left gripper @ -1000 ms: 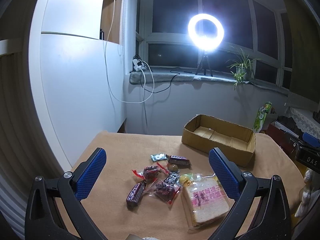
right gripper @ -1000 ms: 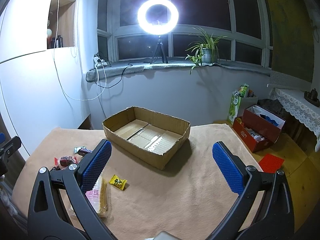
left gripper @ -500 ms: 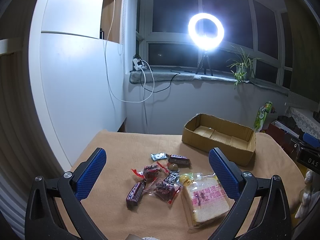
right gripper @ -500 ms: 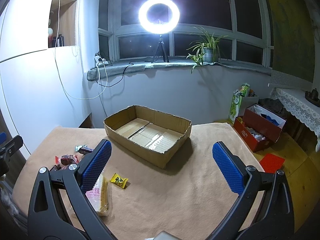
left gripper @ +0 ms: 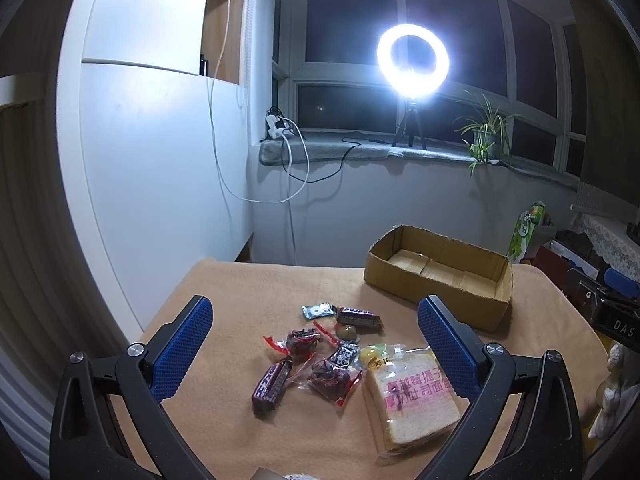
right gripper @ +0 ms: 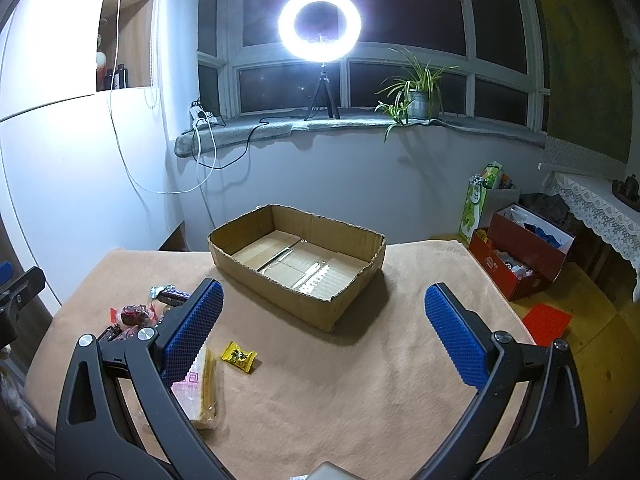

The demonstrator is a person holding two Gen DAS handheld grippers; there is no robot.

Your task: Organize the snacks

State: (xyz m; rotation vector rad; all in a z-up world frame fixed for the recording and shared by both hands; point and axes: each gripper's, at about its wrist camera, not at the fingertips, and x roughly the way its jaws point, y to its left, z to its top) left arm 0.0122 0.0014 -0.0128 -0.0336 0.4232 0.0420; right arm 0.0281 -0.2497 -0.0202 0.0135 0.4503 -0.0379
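I see the counter (right gripper: 360, 400) with a tan cloth on it. The cardboard box (right gripper: 296, 264) sits at the far side, with nothing in it. My left tool (left gripper: 316, 344) and my right tool (right gripper: 324, 332) are both spread wide and grip nothing. The bread bag (left gripper: 416, 400) lies near, right of the small snacks (left gripper: 320, 348). One yellow candy (right gripper: 239, 357) lies apart.

Matt cardboard box (right gripper: 296, 264), fuzzy, seemingly fleece tablecloth (right gripper: 360, 400), glossy plastic snack wrappers (left gripper: 328, 376).
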